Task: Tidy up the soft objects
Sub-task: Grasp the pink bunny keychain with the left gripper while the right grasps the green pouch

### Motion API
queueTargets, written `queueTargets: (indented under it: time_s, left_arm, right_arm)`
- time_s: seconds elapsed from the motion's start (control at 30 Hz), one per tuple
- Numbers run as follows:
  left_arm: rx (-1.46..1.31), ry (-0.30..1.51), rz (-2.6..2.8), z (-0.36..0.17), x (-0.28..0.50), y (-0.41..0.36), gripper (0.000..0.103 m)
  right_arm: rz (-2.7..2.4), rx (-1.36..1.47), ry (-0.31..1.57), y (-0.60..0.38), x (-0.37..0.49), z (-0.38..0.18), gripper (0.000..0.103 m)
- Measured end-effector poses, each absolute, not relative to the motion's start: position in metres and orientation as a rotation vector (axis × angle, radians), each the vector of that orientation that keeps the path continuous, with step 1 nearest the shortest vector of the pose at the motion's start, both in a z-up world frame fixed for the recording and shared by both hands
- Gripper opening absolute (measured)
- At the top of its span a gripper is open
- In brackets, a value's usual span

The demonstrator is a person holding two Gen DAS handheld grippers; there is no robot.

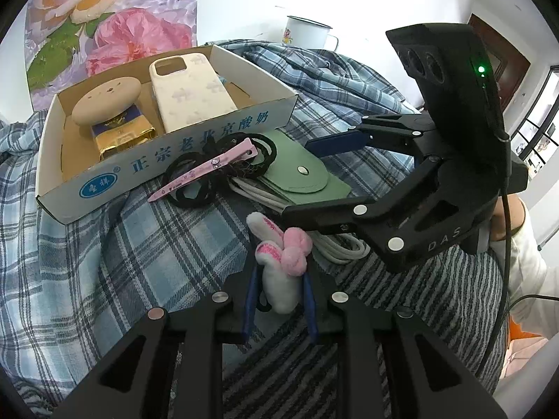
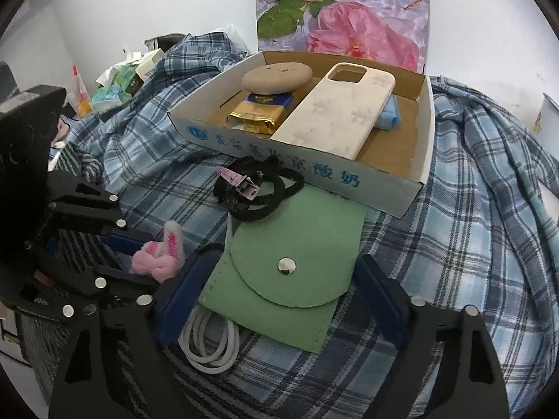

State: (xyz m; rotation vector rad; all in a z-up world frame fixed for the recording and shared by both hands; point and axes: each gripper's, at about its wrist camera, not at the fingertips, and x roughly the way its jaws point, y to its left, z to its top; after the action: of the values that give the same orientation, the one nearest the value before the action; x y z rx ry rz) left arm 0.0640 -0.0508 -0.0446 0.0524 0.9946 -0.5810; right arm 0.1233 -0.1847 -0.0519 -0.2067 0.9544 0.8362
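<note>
The small white-and-pink plush rabbit toy point(image 1: 279, 272) is lying on the blue plaid cloth point(image 1: 146, 244), just in front of the near long wall of the shallow white cardboard tray point(image 1: 167, 160). The left gripper point(image 1: 279, 300) is pinching the rabbit between its blue pads. Beside it, the green felt snap pouch point(image 2: 293, 272) is resting on the same cloth over a coiled white cable point(image 2: 209, 342). The right gripper point(image 2: 279, 289) is straddling the pouch with its jaws spread, pads not pressing it. Black hair ties point(image 2: 265, 195) and a pink hair clip point(image 1: 206, 171) are lying against the tray's near wall. Inside the tray, a cream phone case point(image 2: 342, 111) is leaning on the near wall.
</note>
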Motion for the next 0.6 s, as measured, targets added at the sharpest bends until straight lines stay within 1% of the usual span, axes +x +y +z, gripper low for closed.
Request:
queueTargets:
  time_s: [0.17,0.4,0.43,0.47,0.5,0.57,0.6]
  left_arm:
    - [0.043,0.998,-0.583,-0.045,0.064,-0.05,0.024]
    - [0.028,0.998,-0.564,-0.043,0.066,-0.047,0.024]
    - [0.028,0.996,-0.559,-0.042,0.066,-0.046,0.024]
    - [0.03,0.997,-0.547,-0.042,0.066,-0.046,0.024]
    - [0.025,0.999,-0.546,-0.042,0.067,-0.045,0.024]
    - [0.019,1.001,-0.548,-0.043,0.068,-0.044,0.024]
    - [0.019,1.002,-0.549,-0.043,0.068,-0.045,0.024]
  right_arm:
    - [0.853,-0.18,0.937,-0.19,0.124,-0.048,0.082]
    - [0.935,-0.141,0.867,-0.198,0.109,-0.034,0.081]
    - [0.94,-0.13,0.865,-0.199,0.109,-0.033,0.064]
    - [0.948,-0.117,0.864,-0.201,0.11,-0.032,0.043]
    - [0.948,-0.101,0.87,-0.202,0.112,-0.033,0.03]
    - [0.956,-0.059,0.883,-0.207,0.116,-0.034,0.03]
    - [0.939,-0.053,0.892,-0.209,0.117,-0.035,0.035]
